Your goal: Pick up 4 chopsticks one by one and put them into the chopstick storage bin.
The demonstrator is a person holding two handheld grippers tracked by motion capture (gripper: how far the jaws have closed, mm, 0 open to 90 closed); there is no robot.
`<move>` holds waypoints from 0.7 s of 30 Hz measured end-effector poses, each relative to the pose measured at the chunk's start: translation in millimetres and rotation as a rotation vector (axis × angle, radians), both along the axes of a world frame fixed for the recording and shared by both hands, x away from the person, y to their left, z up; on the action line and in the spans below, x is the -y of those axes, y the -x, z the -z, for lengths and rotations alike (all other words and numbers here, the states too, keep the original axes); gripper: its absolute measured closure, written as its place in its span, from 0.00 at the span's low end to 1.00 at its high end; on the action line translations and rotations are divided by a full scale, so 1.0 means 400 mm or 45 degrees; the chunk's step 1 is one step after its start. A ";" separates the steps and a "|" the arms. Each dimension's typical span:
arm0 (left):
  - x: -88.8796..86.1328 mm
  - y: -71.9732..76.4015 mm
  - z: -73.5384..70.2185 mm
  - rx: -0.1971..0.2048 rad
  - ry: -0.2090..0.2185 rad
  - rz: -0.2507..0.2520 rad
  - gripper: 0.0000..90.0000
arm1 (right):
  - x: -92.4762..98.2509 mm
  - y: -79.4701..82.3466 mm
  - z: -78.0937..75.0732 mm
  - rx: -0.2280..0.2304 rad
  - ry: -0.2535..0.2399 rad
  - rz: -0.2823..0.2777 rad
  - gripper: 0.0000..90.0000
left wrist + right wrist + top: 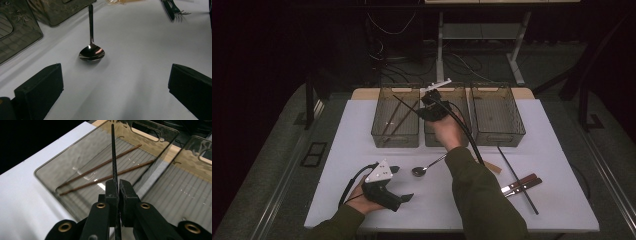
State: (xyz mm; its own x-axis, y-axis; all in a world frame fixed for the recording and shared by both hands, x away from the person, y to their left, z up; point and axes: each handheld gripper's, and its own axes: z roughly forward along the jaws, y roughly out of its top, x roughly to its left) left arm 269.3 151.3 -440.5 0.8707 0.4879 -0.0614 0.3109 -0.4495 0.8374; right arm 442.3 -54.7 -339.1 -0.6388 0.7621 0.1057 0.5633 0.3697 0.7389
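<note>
My right gripper (426,104) (118,184) is shut on a thin black chopstick (113,157) (404,103). The stick juts out over the left smoky bin (395,135) (62,167), where two brown chopsticks (100,167) (394,122) lie on the ribbed floor. At the table's front left my left gripper (402,183) (115,82) rests in the person's hand, open, with nothing between the jaws. A dark metal spoon (424,167) (92,53) lies on the white tabletop just beyond it, bowl toward the gripper.
A middle bin (434,141) and a right bin (497,116) stand beside the left one at the back. On the right of the table lie another black chopstick (518,180) and two wood-handled utensils (522,185). A fork (175,8) lies farther off.
</note>
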 end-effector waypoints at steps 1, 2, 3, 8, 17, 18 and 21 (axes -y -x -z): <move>0.000 0.000 0.000 0.002 0.000 0.002 0.00 | -0.009 -0.009 0.002 -0.004 0.002 0.007 0.96; 0.000 -0.001 0.000 0.008 0.002 0.002 0.00 | -0.029 -0.025 0.008 -0.010 0.003 0.014 0.96; 0.002 -0.001 0.001 0.012 0.003 0.001 0.00 | -0.029 -0.025 0.008 -0.010 0.003 0.014 0.96; 0.008 0.002 0.002 0.015 -0.008 0.008 0.00 | -0.073 -0.059 0.034 -0.032 0.035 0.041 0.96; 0.009 0.001 0.001 0.022 -0.014 0.022 0.00 | -0.145 -0.097 0.057 -0.063 0.031 0.070 0.96; 0.010 0.001 0.001 0.023 -0.016 0.024 0.00 | -0.154 -0.099 0.059 -0.062 0.038 0.070 0.96; 0.012 0.001 0.001 0.018 -0.021 0.030 0.00 | -0.173 -0.104 0.070 -0.073 0.047 0.064 0.95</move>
